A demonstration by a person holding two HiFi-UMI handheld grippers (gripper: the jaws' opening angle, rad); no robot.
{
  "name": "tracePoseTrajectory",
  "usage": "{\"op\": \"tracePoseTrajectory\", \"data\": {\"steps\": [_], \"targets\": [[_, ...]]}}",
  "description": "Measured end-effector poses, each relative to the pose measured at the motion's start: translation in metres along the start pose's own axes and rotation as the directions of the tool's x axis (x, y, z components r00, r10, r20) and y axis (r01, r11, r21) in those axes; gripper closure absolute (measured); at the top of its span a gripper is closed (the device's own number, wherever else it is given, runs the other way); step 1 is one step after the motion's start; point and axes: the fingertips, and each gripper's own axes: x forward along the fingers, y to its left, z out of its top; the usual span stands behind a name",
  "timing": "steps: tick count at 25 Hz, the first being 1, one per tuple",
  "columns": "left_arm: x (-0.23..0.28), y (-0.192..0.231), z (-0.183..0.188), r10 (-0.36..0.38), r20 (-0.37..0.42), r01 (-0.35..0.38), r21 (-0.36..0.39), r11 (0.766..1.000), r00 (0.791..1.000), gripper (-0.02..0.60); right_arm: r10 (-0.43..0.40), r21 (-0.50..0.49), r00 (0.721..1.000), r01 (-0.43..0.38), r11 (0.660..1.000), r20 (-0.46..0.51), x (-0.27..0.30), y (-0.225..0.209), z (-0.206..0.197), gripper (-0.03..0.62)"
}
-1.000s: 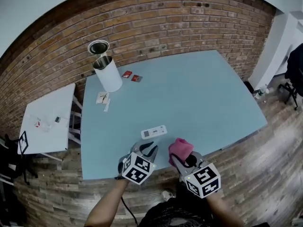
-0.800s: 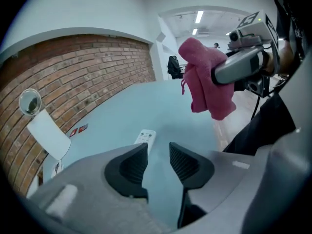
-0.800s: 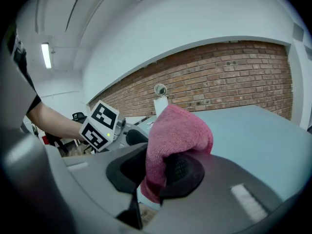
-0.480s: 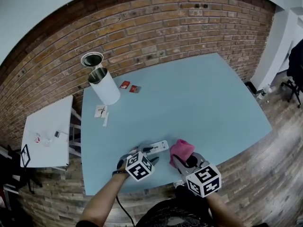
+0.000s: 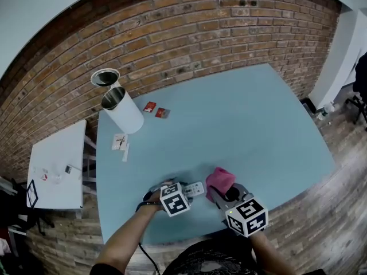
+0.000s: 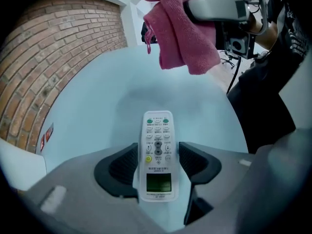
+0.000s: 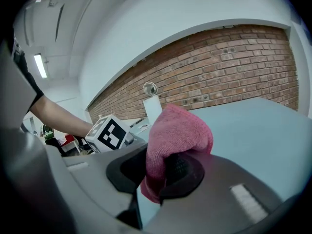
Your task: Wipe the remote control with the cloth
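Observation:
A white remote control (image 5: 195, 188) lies face up on the blue table (image 5: 246, 125), near its front edge. My left gripper (image 5: 187, 191) points steeply down over it. In the left gripper view the remote (image 6: 158, 130) lies between the jaws of that gripper (image 6: 157, 162), which are opening, their pads close along its sides. My right gripper (image 5: 221, 191) is shut on a bunched pink cloth (image 5: 219, 179) and hovers just right of the remote. The cloth (image 7: 178, 130) bulges out over the jaws of the right gripper (image 7: 158, 172).
A white cylindrical can (image 5: 124, 111) and its round lid (image 5: 105, 77) stand at the table's far left. Two red packets (image 5: 156, 110) and some paper slips (image 5: 120, 142) lie near it. A small white side table (image 5: 57, 165) stands to the left.
My left gripper has dropped and tipped down over the remote, and its jaws have spread around it. My right gripper with the cloth has shifted closer to the remote.

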Motion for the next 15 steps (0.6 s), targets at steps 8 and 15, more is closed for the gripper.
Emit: {"op": "tracePoseTrajectory", "data": {"steps": [8,15], "targets": [[0.006,-0.006,0.0,-0.117,-0.07,0.115,-0.029,0.993,0.991,0.333,0.011,0.034,1.0,-0.01,0.999,-0.019,0.016,-0.024,-0.004,0.531],[0.002,-0.005,0.0,-0.115,-0.011,0.113,-0.116,0.987,0.993,0.342,0.037,0.072,0.999,-0.036,0.997,-0.016,0.025,-0.037,-0.001,0.531]]}}
